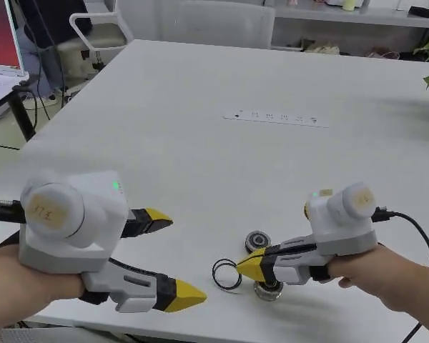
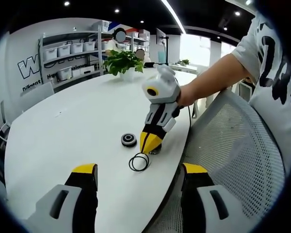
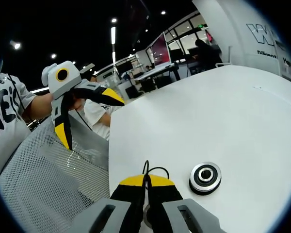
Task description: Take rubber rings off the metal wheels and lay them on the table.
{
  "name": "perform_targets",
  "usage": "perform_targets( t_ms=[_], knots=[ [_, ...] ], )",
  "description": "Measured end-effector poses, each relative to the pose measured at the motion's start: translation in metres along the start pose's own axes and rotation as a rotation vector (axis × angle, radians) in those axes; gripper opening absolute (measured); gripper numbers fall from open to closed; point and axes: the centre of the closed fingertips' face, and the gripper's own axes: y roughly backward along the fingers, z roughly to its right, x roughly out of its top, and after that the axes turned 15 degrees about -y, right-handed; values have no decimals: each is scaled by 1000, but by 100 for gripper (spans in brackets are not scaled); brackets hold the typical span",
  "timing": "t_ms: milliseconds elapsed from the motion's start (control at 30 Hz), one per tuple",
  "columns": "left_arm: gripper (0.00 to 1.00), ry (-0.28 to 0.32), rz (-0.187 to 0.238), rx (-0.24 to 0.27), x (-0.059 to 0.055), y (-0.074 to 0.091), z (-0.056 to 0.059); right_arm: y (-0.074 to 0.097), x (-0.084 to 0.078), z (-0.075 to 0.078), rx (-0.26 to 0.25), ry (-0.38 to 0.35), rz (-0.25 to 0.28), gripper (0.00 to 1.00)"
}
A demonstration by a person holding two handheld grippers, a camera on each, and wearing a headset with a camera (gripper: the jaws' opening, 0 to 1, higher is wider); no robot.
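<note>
- Looks like an open-plan office.
- Long white meeting table [image 1: 200,143] with a power strip [image 1: 275,117] in its top, upper middle of the head view.
- Mesh-backed desk chair [image 2: 233,145] at right of the left gripper view.
- Shelves of white storage bins [image 2: 70,48] and a potted plant [image 2: 122,62] at upper left there.
- Desks with monitors [image 3: 160,48] under recessed ceiling lights [image 3: 114,20], top of the right gripper view.

A white power strip [image 1: 275,118] lies flat; 1 white chair [image 1: 214,25] stands beyond it, and a leafy plant [image 2: 122,60] sits before shelves [image 2: 68,53].
</note>
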Motion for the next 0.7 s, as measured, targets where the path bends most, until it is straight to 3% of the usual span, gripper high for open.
perform_targets(
  t_ms=[700],
  knots=[
    [67,17,-19,-8,-10,-1,-1,-3,-2,17,-58,-28,8,0]
  ],
)
